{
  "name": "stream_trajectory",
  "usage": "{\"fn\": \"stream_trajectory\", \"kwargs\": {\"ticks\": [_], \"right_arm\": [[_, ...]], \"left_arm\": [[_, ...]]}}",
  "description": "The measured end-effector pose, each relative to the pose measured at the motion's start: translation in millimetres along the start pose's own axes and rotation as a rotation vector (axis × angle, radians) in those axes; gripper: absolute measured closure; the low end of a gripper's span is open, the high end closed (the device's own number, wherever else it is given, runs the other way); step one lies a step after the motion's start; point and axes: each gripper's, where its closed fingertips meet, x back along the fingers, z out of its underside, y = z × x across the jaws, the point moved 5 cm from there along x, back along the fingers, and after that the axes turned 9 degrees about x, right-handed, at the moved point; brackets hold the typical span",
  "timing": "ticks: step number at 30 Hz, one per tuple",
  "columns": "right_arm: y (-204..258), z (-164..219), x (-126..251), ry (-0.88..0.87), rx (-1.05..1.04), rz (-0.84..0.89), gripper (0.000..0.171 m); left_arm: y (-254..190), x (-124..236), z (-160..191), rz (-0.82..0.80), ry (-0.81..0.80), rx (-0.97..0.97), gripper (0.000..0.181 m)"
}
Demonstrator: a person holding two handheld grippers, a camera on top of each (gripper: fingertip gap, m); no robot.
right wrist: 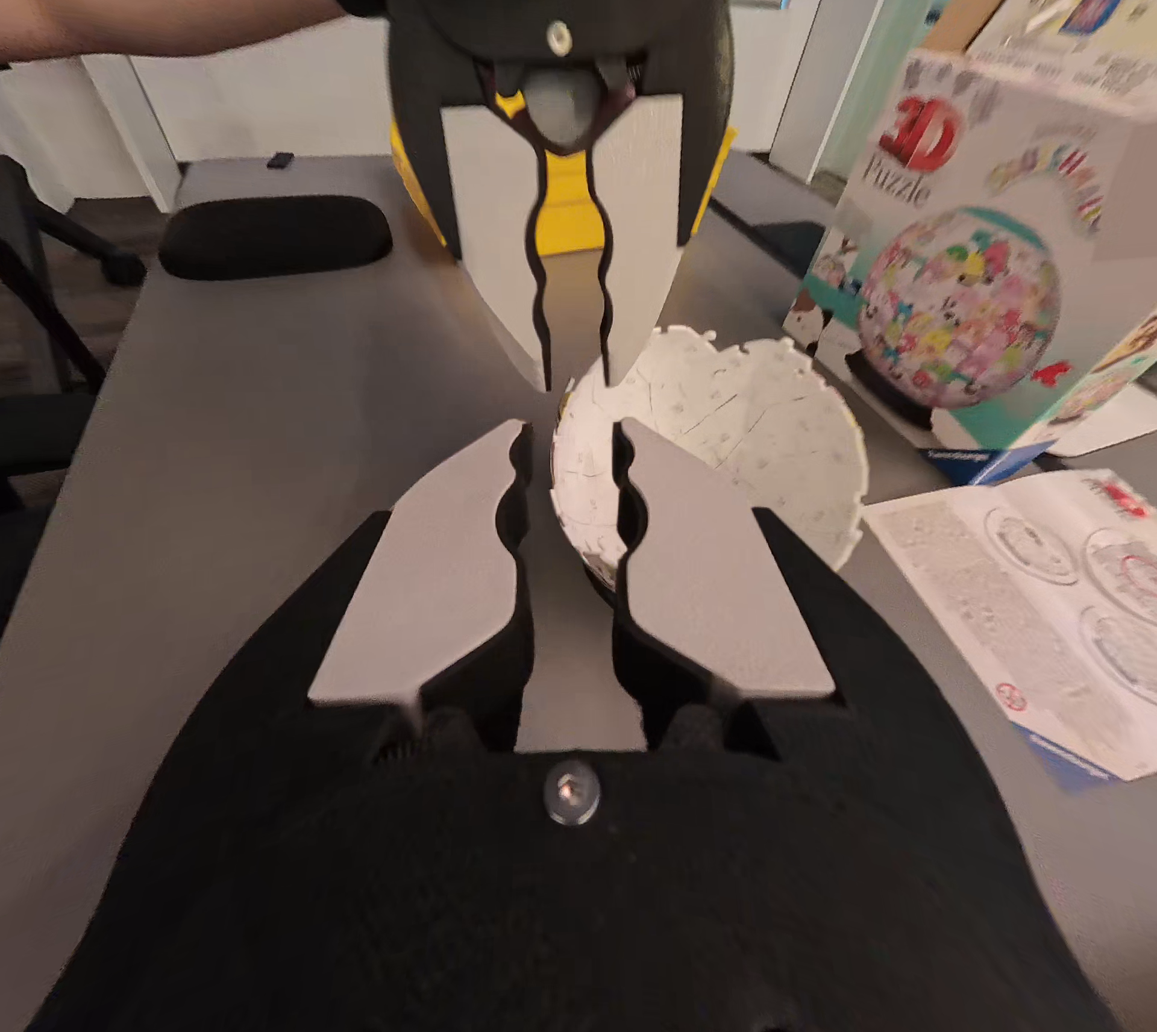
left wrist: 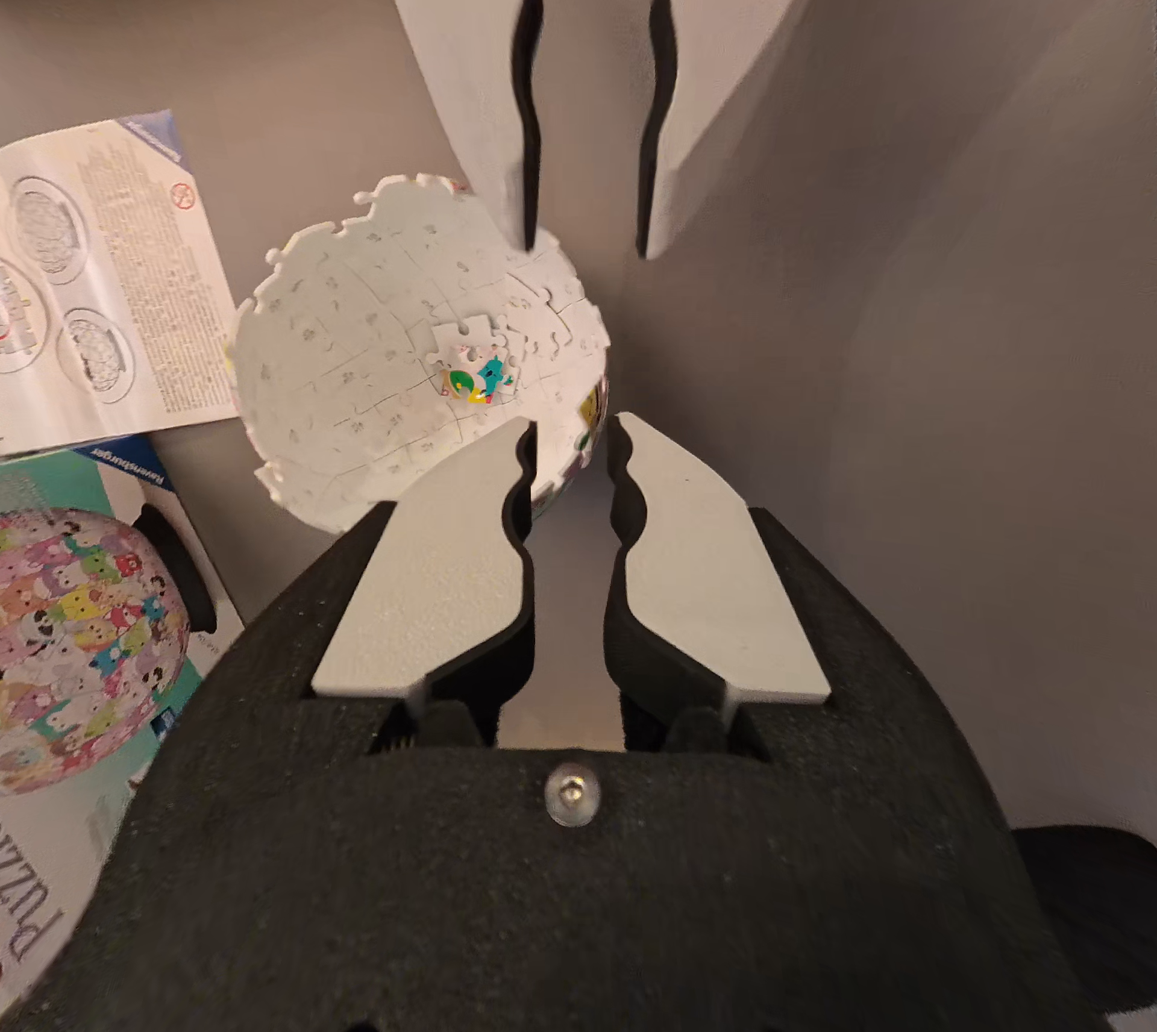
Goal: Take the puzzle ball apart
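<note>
The puzzle ball (left wrist: 375, 351) is an open half shell lying on the grey table, its white inside showing; it also shows in the right wrist view (right wrist: 751, 438). A loose coloured piece (left wrist: 479, 370) lies inside it. My left gripper (left wrist: 573, 426) is open at the shell's near right rim, with nothing between its fingers. My right gripper (left wrist: 585, 251) comes in from the opposite side, open and empty, with one fingertip at the shell's far rim. In the right wrist view my right gripper (right wrist: 571, 429) and left gripper (right wrist: 576, 382) point at each other, tips close together over the shell's left rim.
The puzzle box (left wrist: 75, 626) (right wrist: 977, 276) stands next to the shell, and a folded instruction leaflet (left wrist: 106, 276) (right wrist: 1033, 614) lies flat beside it. A yellow object (right wrist: 563, 213) sits behind the left gripper. A black chair (right wrist: 275, 235) stands at the table's far edge. The left gripper's tips are roughly 5 centimetres from the right gripper's. The loose coloured piece (left wrist: 479, 370) lies around 10 centimetres away from my left fingertips.
</note>
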Motion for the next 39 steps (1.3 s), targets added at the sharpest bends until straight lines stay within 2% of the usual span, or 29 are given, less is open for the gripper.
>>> {"fn": "stream_trajectory", "kwargs": {"ticks": [4, 9, 14, 18, 23, 26, 30, 32, 36, 39], "right_arm": [[3.1, 4.7, -24.1, 0.091, -0.001, 0.016, 0.146], [4.5, 10.5, -45.2, 0.185, -0.002, 0.022, 0.146], [6.0, 12.1, -52.5, 0.208, 0.009, -0.003, 0.151], [5.5, 12.8, -54.3, 0.245, 0.046, -0.024, 0.162], [3.7, 9.1, -56.3, 0.299, 0.099, -0.042, 0.160], [2.8, 3.9, -55.3, 0.368, 0.149, -0.047, 0.149], [-1.3, -12.6, -52.4, 0.518, 0.192, -0.119, 0.145], [-3.3, -16.1, -46.7, 0.617, 0.137, -0.208, 0.144], [-11.7, -19.2, -43.5, 0.643, -0.024, -0.376, 0.148], [-23.3, -11.8, -48.5, 0.709, 0.009, -0.382, 0.148]], "left_arm": [[-2.9, 7.1, 10.4, -0.099, -0.093, 0.053, 0.155], [-10.5, 18.0, 23.2, -0.307, -0.364, 0.132, 0.155], [-23.6, 11.5, 31.7, -0.368, -0.620, 0.261, 0.147], [-23.8, -8.8, 47.3, -0.465, -0.647, 0.347, 0.142], [-24.9, -13.8, 60.6, -0.503, -0.796, 0.510, 0.144], [-29.2, -12.6, 65.6, -0.507, -0.798, 0.536, 0.145], [-29.1, -16.0, 65.7, -0.514, -0.775, 0.547, 0.144], [-28.2, -18.5, 61.0, -0.480, -0.792, 0.562, 0.142], [-22.4, -29.5, 57.7, -0.478, -0.769, 0.596, 0.136], [-18.5, -38.6, 58.0, -0.522, -0.745, 0.613, 0.129]]}}
